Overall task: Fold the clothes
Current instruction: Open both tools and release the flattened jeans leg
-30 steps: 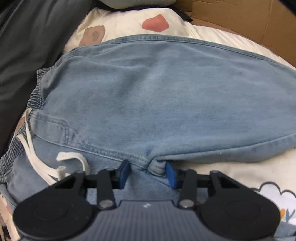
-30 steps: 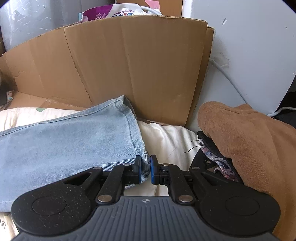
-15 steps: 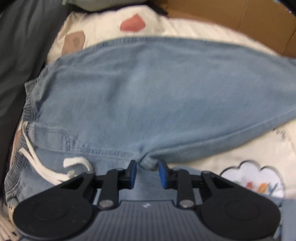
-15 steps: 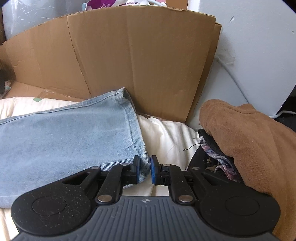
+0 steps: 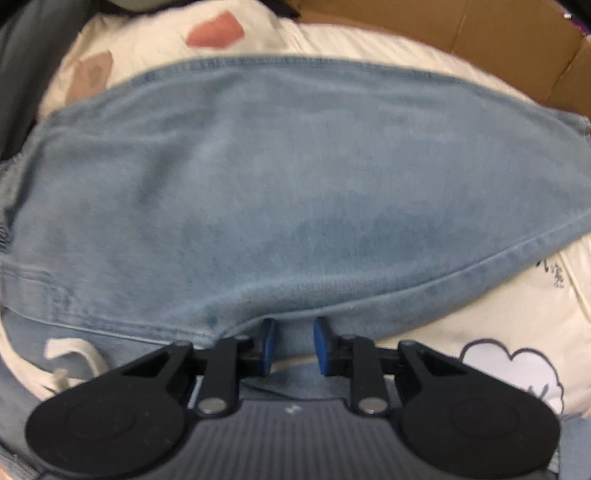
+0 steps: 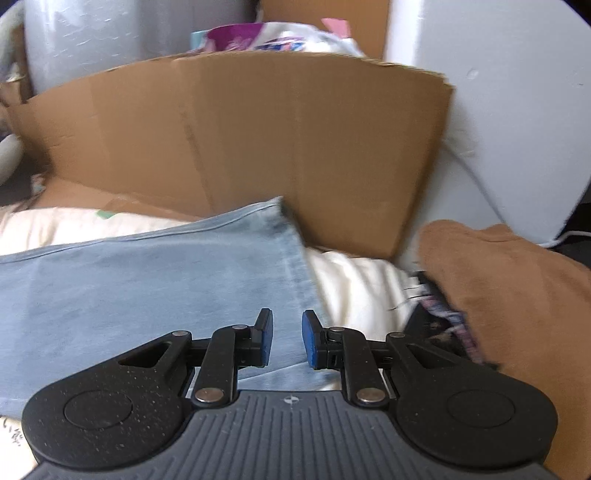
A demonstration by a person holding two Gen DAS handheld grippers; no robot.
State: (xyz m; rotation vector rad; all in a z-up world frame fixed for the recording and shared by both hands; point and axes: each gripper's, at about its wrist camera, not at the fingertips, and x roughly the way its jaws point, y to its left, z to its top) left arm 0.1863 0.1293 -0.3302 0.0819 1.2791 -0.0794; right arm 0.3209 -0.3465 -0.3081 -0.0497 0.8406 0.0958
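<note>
Cream bedding point(image 5: 480, 325), jeans point(image 5: 277, 192) spread flat

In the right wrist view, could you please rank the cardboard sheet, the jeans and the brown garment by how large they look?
1. cardboard sheet
2. jeans
3. brown garment
The frame edge cuts off the jeans and garment, so their order is unsure.

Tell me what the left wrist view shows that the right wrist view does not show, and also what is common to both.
Only the left wrist view: the white drawstring at the jeans' waist end, the quilt's pink patch and cloud print.
Only the right wrist view: the jeans' leg hem, a brown garment, a white wall.
Both: the light blue jeans on a cream quilt, with cardboard behind.
</note>
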